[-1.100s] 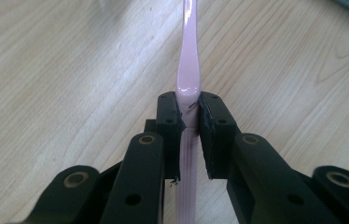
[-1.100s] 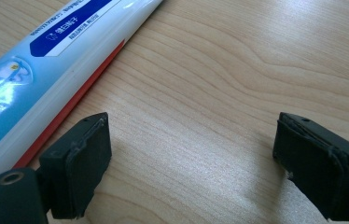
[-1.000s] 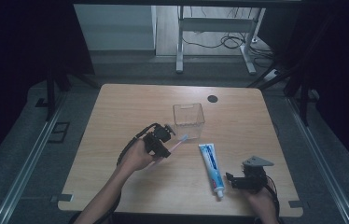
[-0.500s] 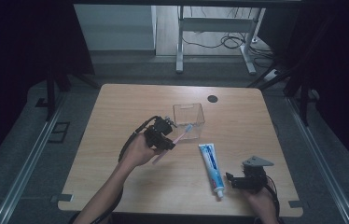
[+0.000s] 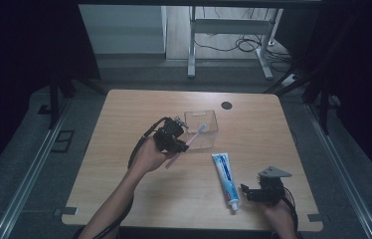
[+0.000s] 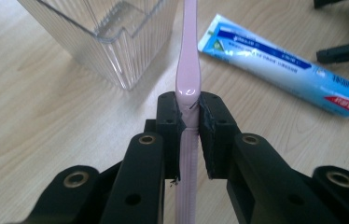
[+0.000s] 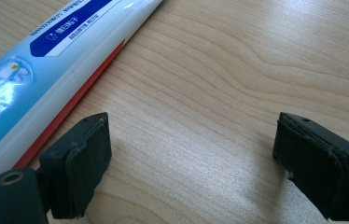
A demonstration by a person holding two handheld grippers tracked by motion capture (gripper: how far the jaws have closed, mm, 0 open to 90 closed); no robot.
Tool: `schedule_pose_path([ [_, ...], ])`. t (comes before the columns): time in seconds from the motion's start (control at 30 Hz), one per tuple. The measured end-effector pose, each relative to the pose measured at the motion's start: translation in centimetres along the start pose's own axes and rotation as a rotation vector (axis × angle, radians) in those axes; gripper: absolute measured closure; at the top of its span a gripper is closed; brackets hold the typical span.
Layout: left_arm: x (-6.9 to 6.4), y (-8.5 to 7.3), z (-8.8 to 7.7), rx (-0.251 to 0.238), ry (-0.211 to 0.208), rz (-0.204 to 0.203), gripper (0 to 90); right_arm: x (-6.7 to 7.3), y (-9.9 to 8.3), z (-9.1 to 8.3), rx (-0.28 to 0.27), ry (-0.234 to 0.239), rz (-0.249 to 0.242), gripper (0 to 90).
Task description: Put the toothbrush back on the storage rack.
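On the surface: a clear plastic container [image 5: 201, 128] stands near the middle of the wooden surface [image 5: 124, 174], and a toothpaste tube [image 5: 225, 178] lies flat to its near right, apart from it.
Left hand-held gripper [image 6: 190, 122]: its 2 jaws are clamped on a pink toothbrush [image 6: 187, 70], at the thick part of the handle.
Toothbrush place: it is held in the air; in the high view its head end reaches over the rim of the container.
Right hand-held gripper [image 7: 189, 158]: its jaws stand wide apart and hold nothing; it rests low just beside the cap end of the tube.
Step in hand (my judgement): to put the toothbrush into the container.
How to do it well: bring the brush fully above the opening, tilt it so 1 end points down, lower it inside the walls, and only then loosen the jaws.
Risk: the container looks light, so a touch on the rim may tip or push it.
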State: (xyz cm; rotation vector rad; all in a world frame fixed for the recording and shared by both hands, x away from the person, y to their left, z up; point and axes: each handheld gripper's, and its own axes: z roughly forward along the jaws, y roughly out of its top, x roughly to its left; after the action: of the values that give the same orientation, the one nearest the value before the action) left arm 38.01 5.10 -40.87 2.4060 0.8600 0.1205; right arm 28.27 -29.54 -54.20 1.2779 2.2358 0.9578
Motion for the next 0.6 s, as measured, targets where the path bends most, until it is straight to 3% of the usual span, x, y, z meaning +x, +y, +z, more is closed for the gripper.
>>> schedule_pose_path([
  [0.47,0.4,2.0,-0.3,-0.057,0.027,0.009,79.2,0.0,0.0,0.0,0.0,0.0,0.0,11.1],
  [0.6,0.7,2.5,-0.2,-0.094,0.031,-0.006,79.2,0.0,0.0,0.0,-0.001,0.0,-0.003,11.1],
])
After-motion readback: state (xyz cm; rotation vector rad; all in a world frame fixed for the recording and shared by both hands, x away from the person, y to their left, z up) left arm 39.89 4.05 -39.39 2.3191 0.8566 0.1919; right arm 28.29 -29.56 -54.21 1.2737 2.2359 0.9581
